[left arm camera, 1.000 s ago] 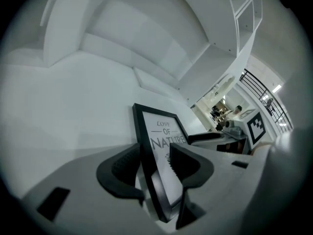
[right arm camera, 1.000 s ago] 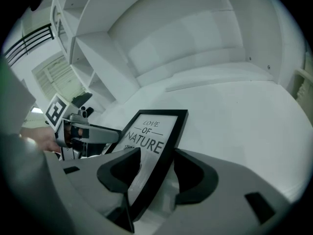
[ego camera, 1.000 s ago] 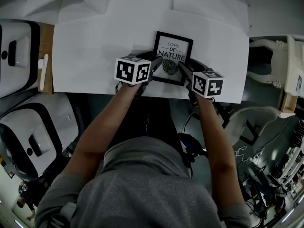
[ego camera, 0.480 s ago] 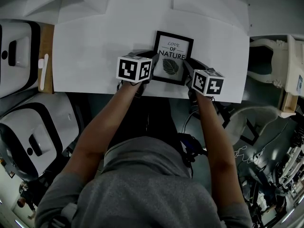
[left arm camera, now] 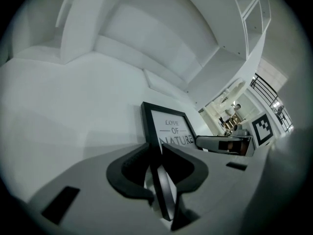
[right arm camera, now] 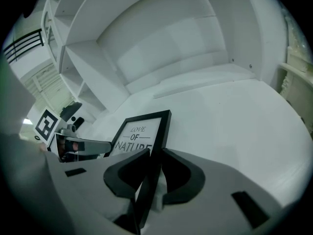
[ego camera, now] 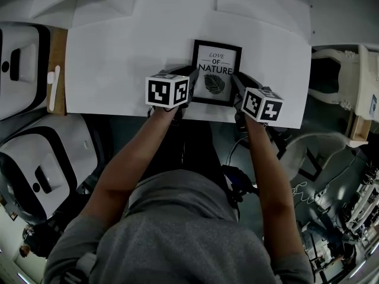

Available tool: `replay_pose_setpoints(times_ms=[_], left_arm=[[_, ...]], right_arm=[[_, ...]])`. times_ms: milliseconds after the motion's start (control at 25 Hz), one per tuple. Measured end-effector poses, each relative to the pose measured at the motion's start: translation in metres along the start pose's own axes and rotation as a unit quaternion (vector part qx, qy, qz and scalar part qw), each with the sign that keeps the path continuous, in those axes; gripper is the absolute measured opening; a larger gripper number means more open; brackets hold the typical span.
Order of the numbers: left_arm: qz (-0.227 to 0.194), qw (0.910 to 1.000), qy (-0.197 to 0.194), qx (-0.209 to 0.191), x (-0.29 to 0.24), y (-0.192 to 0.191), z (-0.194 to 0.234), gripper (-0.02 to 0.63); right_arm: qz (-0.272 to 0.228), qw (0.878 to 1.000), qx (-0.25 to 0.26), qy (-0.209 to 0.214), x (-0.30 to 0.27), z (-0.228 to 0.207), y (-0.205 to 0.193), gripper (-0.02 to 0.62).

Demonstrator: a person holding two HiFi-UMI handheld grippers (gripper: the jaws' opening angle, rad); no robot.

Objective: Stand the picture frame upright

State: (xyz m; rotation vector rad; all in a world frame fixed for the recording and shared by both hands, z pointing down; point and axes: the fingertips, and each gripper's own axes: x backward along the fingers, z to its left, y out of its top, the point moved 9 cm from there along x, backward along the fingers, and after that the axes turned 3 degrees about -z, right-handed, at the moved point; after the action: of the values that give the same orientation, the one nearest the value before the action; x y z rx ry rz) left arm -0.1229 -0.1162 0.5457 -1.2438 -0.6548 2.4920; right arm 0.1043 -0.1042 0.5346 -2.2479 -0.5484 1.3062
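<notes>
A white table [ego camera: 118, 70] spans the far half of the head view. The left gripper [ego camera: 189, 78] is closing its jaws, pads meeting the left edge of the picture frame [ego camera: 216, 58], which lies face up by the table's near edge. The right gripper [ego camera: 237, 86] is closing likewise on the frame's right edge.

- Reaches both bare forearms forward from the near side, the left forearm [ego camera: 137, 154] slanting rightward, the right forearm [ego camera: 266, 173] running almost straight.
- Holds the left gripper [ego camera: 190, 76] at the left edge of the picture frame [ego camera: 216, 70], marker cube [ego camera: 167, 90] on top.
- Holds the right gripper [ego camera: 235, 83] at the frame's right edge, about level with the left one.
- Closes both pairs of jaws, each with a thin side edge of the frame between its pads, pads against it.
</notes>
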Motion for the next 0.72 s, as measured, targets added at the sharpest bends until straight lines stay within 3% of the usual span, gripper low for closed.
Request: replay_pose_setpoints(times_ms=[440,720], left_arm=[[-0.042,0.9991,-0.009,-0.006,0.013,0.016,-0.015,0.083],[-0.068,0.9968,-0.004,-0.041,0.023,0.038,-0.029,0.083]], right_arm=[[-0.045,0.999,0.002,0.013,0.020,0.005,0.018,0.095],[-0.080,0.996,0.023,0.014,0.036,0.013,0.044,0.095]])
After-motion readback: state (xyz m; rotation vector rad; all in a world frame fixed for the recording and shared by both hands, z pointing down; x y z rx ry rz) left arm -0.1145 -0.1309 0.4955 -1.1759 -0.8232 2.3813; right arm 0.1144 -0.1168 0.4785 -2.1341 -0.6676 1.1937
